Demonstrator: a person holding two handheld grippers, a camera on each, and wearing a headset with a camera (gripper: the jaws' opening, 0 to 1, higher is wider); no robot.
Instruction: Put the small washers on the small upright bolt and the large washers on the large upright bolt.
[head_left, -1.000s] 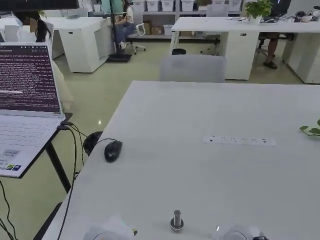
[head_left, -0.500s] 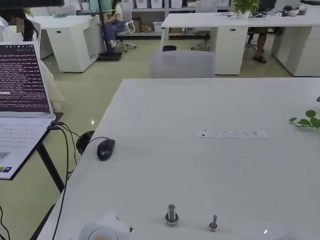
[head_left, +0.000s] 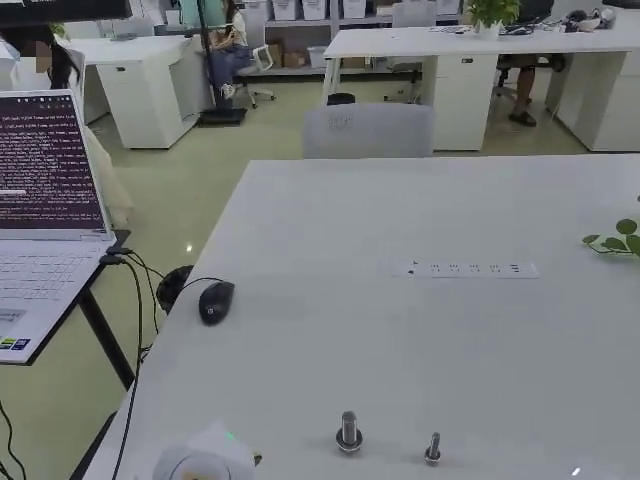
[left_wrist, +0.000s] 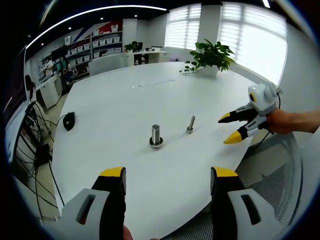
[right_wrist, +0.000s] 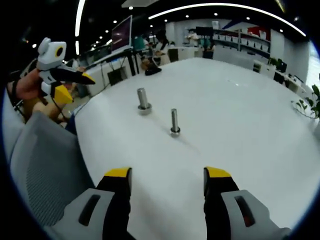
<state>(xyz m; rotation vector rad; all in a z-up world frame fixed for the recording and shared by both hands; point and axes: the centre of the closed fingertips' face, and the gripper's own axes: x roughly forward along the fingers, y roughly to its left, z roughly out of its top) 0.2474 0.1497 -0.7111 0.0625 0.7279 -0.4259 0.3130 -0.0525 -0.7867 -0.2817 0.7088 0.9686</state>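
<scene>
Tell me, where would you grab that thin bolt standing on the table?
Probably its bare shank, from above. The small bolt stands upright on its wider head, so jaws coming straight down can close across the slim shaft; the large bolt stands apart, leaving room.

The table (head_left: 400, 200) has a flat white top. The large bolt (head_left: 348, 432) stands upright on it, close to the near edge. The small bolt (head_left: 433, 448) stands upright just to the right of the large bolt, not touching it. A black mouse (head_left: 215, 300) lies beyond and left of the large bolt, beside the table's left edge. A white power strip (head_left: 463, 269) lies flat well beyond the large bolt, to its right. A potted plant (left_wrist: 210, 55) stands farther right of the large bolt, at the table's edge.
</scene>
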